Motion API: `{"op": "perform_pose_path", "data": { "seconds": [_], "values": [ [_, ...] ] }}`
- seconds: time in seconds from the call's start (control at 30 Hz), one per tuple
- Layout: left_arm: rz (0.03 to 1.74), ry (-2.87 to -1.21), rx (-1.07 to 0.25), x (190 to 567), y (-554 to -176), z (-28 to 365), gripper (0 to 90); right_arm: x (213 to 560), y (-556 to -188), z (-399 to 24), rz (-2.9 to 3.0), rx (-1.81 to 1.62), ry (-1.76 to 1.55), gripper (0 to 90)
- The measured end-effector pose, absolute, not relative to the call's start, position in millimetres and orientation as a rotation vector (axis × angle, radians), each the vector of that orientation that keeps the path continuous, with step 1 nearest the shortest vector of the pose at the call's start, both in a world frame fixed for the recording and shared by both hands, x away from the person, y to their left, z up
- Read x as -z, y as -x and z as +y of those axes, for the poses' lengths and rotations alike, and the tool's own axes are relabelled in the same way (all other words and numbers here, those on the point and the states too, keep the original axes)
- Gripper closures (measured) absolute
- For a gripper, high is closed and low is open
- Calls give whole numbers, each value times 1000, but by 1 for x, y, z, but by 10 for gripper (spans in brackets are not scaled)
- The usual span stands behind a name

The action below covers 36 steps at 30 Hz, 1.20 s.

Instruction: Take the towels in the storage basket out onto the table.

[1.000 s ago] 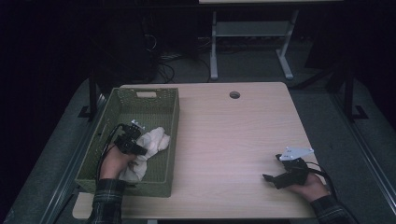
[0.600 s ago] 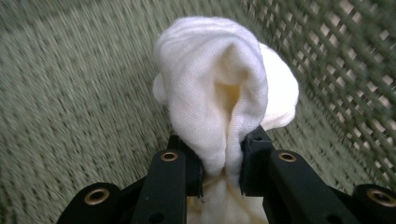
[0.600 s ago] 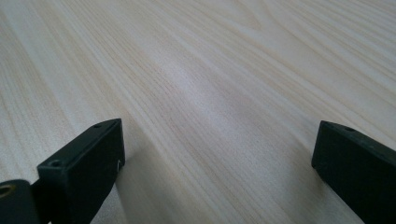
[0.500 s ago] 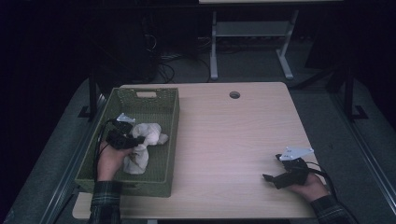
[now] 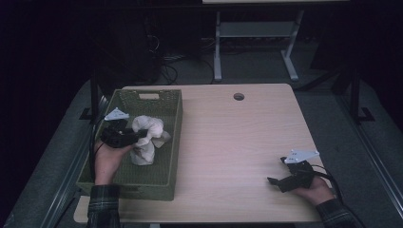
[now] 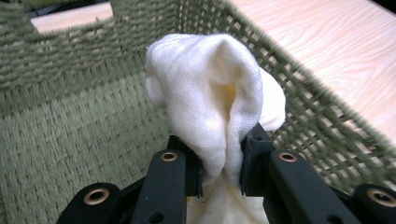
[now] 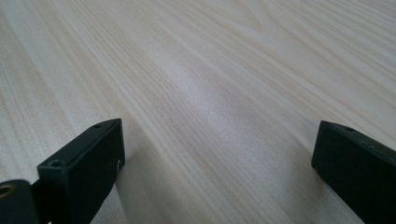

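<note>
Over the left side of the tabletop (image 5: 228, 142), inside the green woven basket (image 5: 173, 142), the left claw (image 5: 139, 137) was clenched on a white cloth (image 5: 145, 137). Seen from the left gripper view, its two black jaws pinched a bunched fold of the cloth (image 6: 215, 107) between them, the fabric rising as a crumpled crest above the jaws and trailing down below them. From the high view the cloth hung mostly downward from the grip, its long axis running from the claw toward the basket floor, with the lower end apparently resting on or close to the weave. The basket's right wall stood just beside the cloth, between it and the bare wood beyond. Far to the right, near the table's front edge, the right claw (image 5: 280, 183) lay low on the wood, its jaws spread wide with nothing between them (image 7: 215, 154), well apart from the cloth. Any carry out of the basket would likely fall to the left hand, which would have to clear that right wall first.
</note>
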<state>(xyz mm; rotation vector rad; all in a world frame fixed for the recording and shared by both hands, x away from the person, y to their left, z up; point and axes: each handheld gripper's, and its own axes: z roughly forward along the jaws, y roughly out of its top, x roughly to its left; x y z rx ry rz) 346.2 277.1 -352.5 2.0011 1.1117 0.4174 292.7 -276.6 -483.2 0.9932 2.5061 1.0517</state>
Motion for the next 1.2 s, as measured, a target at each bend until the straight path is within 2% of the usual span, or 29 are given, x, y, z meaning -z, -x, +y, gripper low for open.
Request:
{"op": "perform_pose_path", "data": {
  "seconds": [0.57,1.2],
  "values": [
    [1003,-1886,-354,318,-335,273,744,483,-293,-277,2506,-1052,-993,22],
    [841,-1836,-304,282,-334,235,748,483,-293,-277,2505,-1055,-994,22]
  ]
}}
